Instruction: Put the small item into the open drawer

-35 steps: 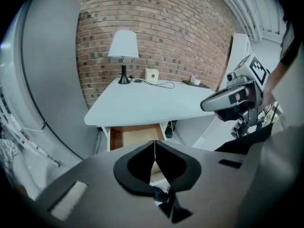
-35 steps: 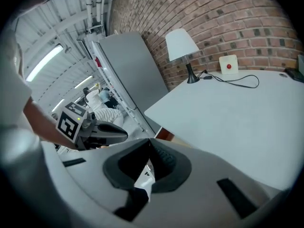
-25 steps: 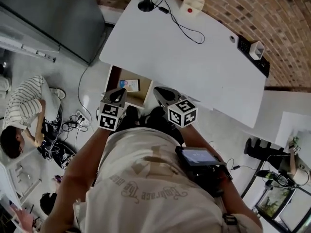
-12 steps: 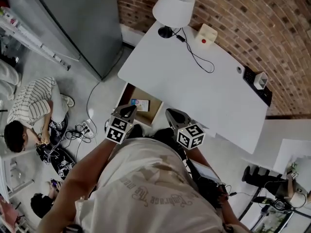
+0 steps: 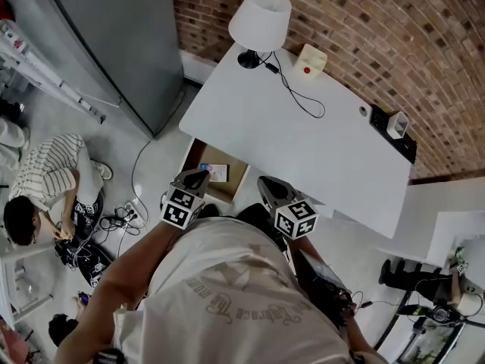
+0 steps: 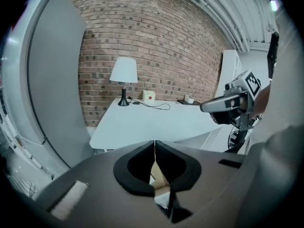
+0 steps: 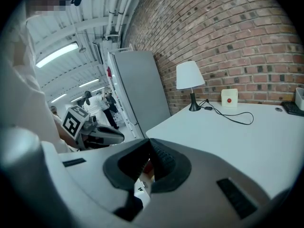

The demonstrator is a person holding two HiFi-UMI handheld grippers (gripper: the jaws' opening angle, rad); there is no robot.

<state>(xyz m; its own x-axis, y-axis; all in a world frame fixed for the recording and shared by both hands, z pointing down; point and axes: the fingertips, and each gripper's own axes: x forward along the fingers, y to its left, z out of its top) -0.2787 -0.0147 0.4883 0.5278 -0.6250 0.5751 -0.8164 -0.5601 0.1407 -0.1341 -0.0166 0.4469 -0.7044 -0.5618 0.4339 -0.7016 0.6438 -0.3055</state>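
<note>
Just ahead of the left gripper (image 5: 197,177), the open drawer (image 5: 233,184) is partly hidden beneath the table (image 5: 303,135) edge. The small item (image 5: 216,173) inside is too small to identify. Below the right gripper (image 7: 149,139), only blurred slivers show.

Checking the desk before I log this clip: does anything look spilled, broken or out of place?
Nothing spilled or damaged. Only the drawer below the near edge of the table stands pulled out, with a small item lying inside. The cable by the lamp loops loosely across the tabletop.
</note>
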